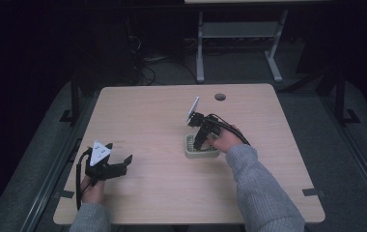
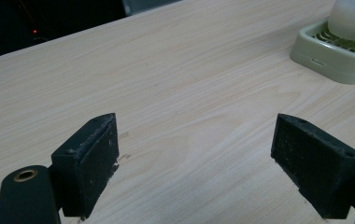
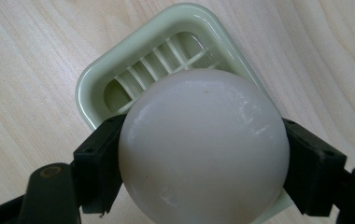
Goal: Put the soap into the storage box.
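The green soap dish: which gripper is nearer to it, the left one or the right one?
Right. The right gripper is directly over the green soap dish, clamped on a white rounded object. The left gripper sits open, far across the table.

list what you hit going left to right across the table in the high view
left gripper with its jaws open above bare wood → pale green soap dish → right gripper, shut on a white soap bar over that dish → cable hole, farther back on the table

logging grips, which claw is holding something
The right claw, shut on the white round object over the green tray; the left claw is open.
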A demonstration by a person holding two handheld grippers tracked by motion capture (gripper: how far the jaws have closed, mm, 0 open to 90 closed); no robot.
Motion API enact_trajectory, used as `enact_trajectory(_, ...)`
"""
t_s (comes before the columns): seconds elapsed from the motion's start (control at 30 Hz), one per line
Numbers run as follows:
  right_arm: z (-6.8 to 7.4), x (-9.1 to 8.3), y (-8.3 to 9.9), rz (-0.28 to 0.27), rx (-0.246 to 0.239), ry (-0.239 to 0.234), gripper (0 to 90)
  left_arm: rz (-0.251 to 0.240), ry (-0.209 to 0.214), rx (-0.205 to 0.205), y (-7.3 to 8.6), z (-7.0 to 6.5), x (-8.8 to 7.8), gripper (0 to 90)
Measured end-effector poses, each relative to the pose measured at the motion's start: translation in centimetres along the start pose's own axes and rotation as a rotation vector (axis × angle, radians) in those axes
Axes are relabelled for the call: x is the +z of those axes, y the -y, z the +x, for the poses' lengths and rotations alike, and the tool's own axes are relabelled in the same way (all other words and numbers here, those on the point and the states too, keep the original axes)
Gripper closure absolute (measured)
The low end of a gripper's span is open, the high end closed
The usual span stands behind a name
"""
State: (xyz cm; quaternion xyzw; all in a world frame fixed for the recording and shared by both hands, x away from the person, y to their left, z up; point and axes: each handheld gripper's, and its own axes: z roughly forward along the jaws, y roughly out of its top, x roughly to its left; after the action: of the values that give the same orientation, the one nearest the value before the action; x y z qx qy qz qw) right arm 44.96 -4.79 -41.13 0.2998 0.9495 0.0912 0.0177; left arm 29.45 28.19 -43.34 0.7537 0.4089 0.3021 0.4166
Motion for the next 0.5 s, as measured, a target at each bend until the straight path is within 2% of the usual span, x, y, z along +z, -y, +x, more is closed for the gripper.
enact_trajectory(0.5, 0.15, 0.24, -0.06, 0.020, -0.001, 0.008, 23.2, -0.003, 0.000, -0.002, 0.00, -0.01, -0.01, 14.8)
